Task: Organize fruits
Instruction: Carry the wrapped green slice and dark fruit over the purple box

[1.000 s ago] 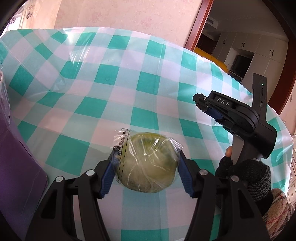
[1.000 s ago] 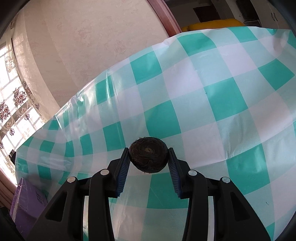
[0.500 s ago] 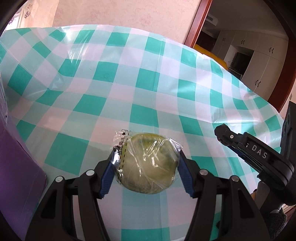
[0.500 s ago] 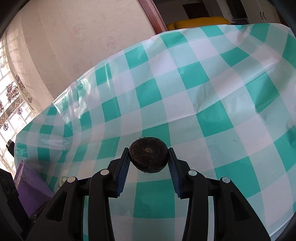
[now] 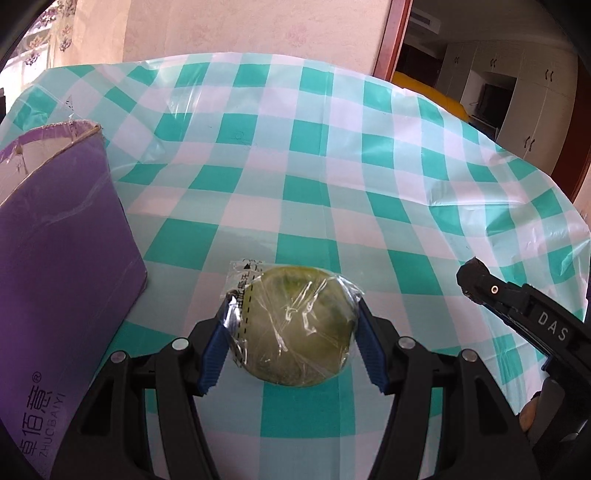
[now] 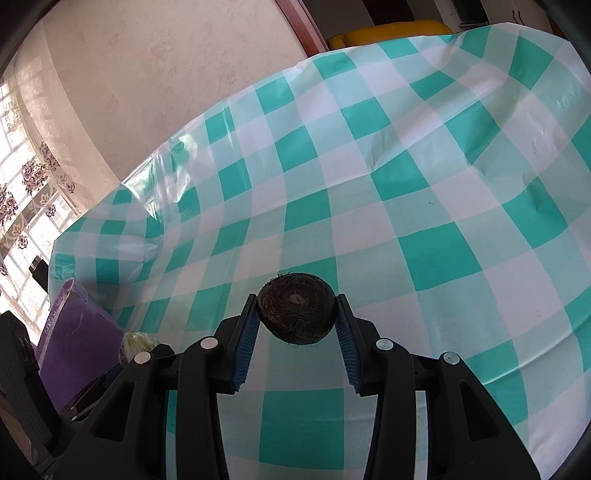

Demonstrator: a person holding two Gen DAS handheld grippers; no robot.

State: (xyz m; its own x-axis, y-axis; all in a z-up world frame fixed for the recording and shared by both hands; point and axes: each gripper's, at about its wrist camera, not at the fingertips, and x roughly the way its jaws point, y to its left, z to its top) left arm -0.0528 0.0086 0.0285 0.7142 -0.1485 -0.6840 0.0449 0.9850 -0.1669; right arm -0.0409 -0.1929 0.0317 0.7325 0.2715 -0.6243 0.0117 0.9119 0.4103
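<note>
My left gripper is shut on a green fruit wrapped in clear plastic and holds it above the checked tablecloth. My right gripper is shut on a small dark brown round fruit, also held above the cloth. A purple cardboard box stands open at the left of the left wrist view, close beside the left gripper. The same box shows at the lower left of the right wrist view, with the wrapped fruit beside it. The right gripper's body shows at the right of the left wrist view.
The table carries a teal and white checked plastic cloth with wrinkles. A wall and a doorway with a red-brown frame lie beyond the far edge. A yellow object sits past the table's far edge.
Both grippers have pulled back and risen, still holding their fruits. The purple box has come much further into the left wrist view. The right gripper has moved lower and rightward in the left wrist view.
</note>
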